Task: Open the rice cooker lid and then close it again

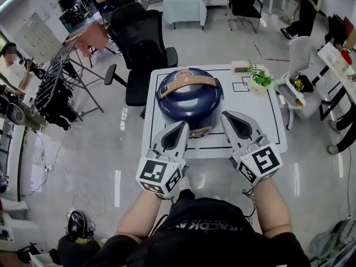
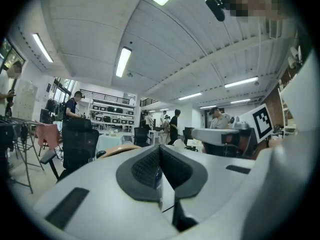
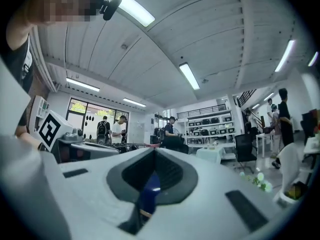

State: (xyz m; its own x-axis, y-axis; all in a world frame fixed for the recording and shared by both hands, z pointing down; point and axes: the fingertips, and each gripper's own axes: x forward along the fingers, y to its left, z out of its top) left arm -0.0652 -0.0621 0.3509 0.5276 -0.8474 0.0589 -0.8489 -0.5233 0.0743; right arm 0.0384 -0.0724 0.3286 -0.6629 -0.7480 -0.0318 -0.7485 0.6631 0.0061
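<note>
A dark blue rice cooker (image 1: 189, 100) stands on the small white table (image 1: 270, 121), its lid down and a tan handle (image 1: 188, 84) lying across the top. My left gripper (image 1: 183, 125) is at the cooker's near left side, jaws together with nothing in them. My right gripper (image 1: 227, 117) is at the near right side, likewise shut and empty. In the left gripper view the left gripper (image 2: 160, 156) points level, and the tan handle (image 2: 117, 149) peeks over its left jaw. The right gripper (image 3: 152, 159) shows only a sliver of the blue cooker (image 3: 149, 191) through its seam.
A black office chair (image 1: 139, 43) stands behind the table. A small potted plant (image 1: 260, 78) and a pink box (image 1: 240, 67) sit at the table's far right corner. A drying rack (image 1: 55, 77) is at the left, a white chair (image 1: 297, 71) at the right. People stand farther back.
</note>
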